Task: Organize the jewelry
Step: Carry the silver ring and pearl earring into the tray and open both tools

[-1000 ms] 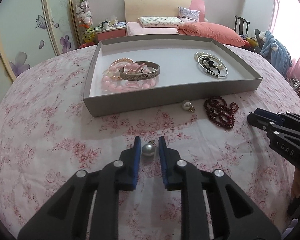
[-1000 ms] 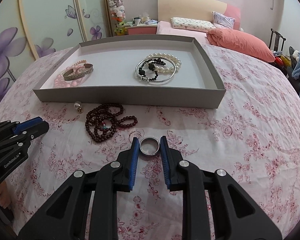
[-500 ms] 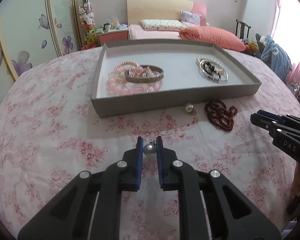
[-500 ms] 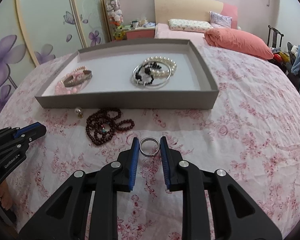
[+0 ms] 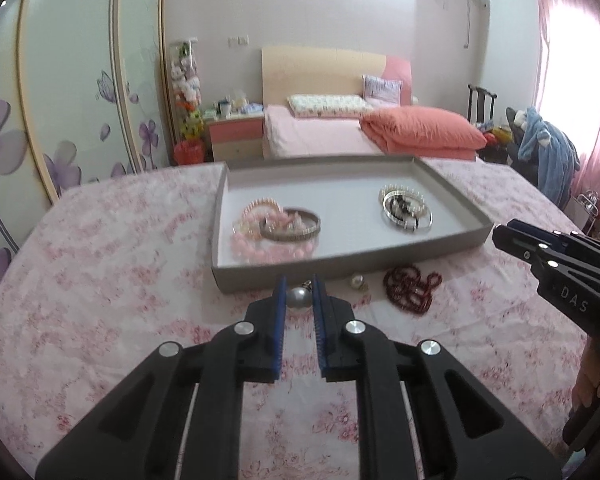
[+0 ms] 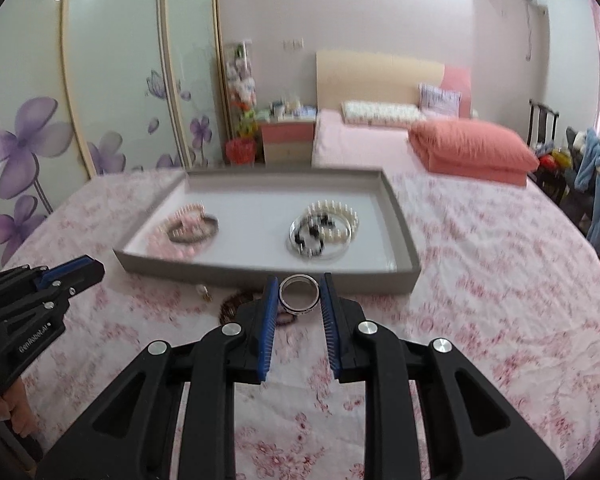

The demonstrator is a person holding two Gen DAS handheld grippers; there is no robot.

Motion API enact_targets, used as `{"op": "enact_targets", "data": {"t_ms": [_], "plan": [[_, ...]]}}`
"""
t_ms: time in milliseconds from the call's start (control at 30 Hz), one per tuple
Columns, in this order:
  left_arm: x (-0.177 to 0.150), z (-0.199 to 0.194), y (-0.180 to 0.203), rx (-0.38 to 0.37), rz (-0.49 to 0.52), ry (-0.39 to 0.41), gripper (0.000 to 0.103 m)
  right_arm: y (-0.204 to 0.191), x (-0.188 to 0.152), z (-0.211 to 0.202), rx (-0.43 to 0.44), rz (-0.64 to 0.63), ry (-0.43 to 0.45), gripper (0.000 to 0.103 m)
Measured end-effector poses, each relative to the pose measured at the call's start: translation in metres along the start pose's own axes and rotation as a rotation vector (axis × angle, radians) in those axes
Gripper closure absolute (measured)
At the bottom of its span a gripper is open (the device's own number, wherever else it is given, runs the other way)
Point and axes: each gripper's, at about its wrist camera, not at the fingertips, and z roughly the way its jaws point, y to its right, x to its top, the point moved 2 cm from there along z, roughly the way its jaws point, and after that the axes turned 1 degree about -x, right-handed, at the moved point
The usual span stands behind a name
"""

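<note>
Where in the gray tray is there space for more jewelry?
The tray floor is bare in the middle, between the pink bracelet pile and the pearl-and-bangle pile, and along the back wall. Crowded: both piles, plus the cloth in front, where dark red beads lie.

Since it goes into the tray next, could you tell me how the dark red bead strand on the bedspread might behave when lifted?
The dark red bead strand lies in loose coils, so it probably hangs limp and swings. Its round beads look smooth, so a pinch may slip.
</note>
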Motion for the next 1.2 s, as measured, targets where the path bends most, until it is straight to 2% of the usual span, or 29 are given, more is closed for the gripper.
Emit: {"op": "enact_targets", "data": {"t_ms": [233,467,900,1200], "plan": [[0.013,-0.019,0.003,0.023,0.009,0.097,0.089,-0.009,0.017,-0.027,-0.01,-0.02,0.162,0.08],[0.022,-0.03,0.004,0.027,0.006,0.155,0.089,-0.016,0.027,-0.046,-0.029,-0.05,0.283,0.08],[0.04,-0.039,0.007,0.025,0.001,0.245,0.089,-0.015,0.044,-0.051,-0.039,-0.044,0.381,0.08],[0.048,-0.033,0.001,0.025,-0.007,0.268,0.089,-0.011,0.047,-0.043,-0.047,-0.023,0.394,0.08]]}}
